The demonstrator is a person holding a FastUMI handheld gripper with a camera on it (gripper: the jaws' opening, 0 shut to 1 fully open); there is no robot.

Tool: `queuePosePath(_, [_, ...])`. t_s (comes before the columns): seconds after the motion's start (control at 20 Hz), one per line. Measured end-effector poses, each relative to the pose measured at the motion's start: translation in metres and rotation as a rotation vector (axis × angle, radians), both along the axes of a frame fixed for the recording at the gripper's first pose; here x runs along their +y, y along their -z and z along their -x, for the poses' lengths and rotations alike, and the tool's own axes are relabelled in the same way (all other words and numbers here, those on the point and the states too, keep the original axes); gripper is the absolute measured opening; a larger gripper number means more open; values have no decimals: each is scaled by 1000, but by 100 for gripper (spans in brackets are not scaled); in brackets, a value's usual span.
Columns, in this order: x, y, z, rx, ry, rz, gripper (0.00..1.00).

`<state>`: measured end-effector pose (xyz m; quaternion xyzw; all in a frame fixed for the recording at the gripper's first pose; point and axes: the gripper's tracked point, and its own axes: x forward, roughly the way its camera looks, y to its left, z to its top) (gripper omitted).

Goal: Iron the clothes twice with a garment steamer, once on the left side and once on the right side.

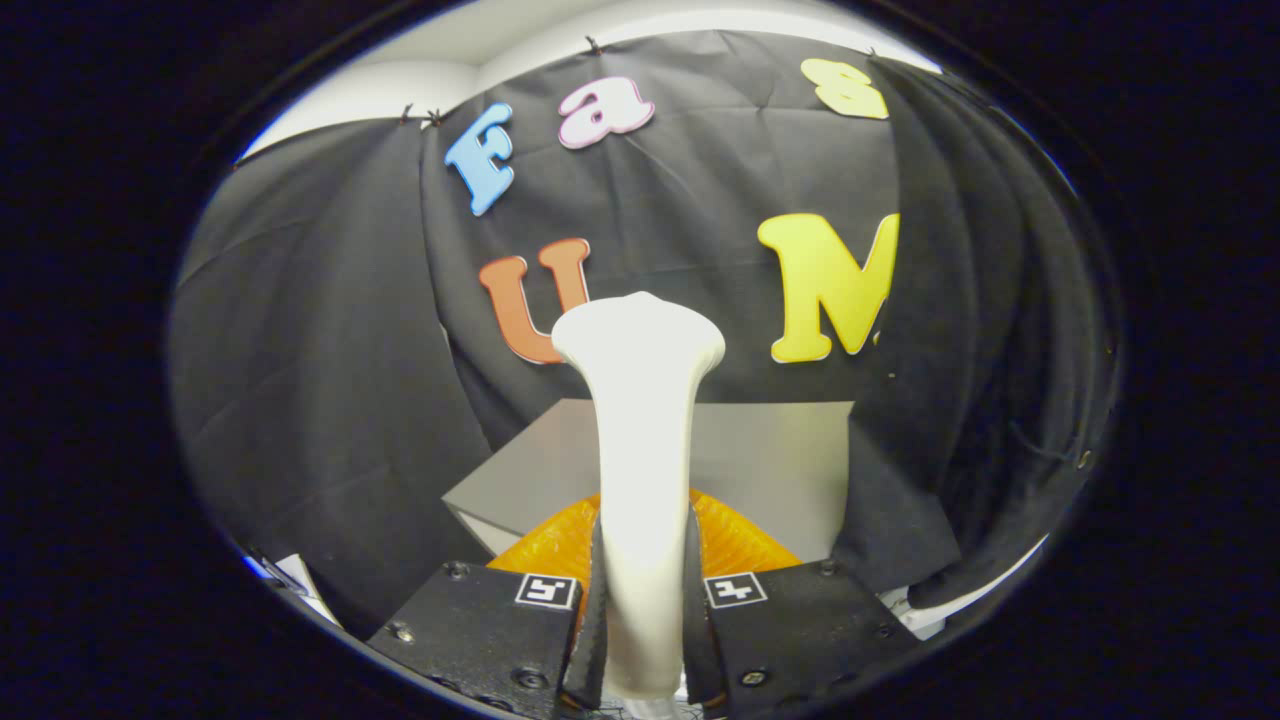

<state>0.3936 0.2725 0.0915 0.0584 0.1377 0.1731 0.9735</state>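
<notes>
My gripper (642, 600) is shut on the white garment steamer (642, 420), both fingers pressing its slim handle. The steamer stands upright between the fingers and widens into a flared head above them. A dark garment (1000, 380) hangs to the right of the steamer, some way beyond the fingers, its hem reaching down near a pale surface. The steamer head points up toward the black cloth wall and touches nothing.
An orange ribbed object (740, 540) lies just behind the fingers, under the steamer handle. A grey box-like surface (770, 460) stands beyond it against the black cloth wall (320, 380). A bit of white table (925, 620) shows low on the right.
</notes>
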Motion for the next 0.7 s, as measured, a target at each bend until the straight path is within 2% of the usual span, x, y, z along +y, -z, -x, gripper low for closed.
queuePosePath(0.2, [-36,-24,76,-56,19,-77,33])
queuePosePath(0.35, [-75,-38,125,-103,70,-103,33])
queuePosePath(0.7, [-185,-58,198,-162,237,-131,33])
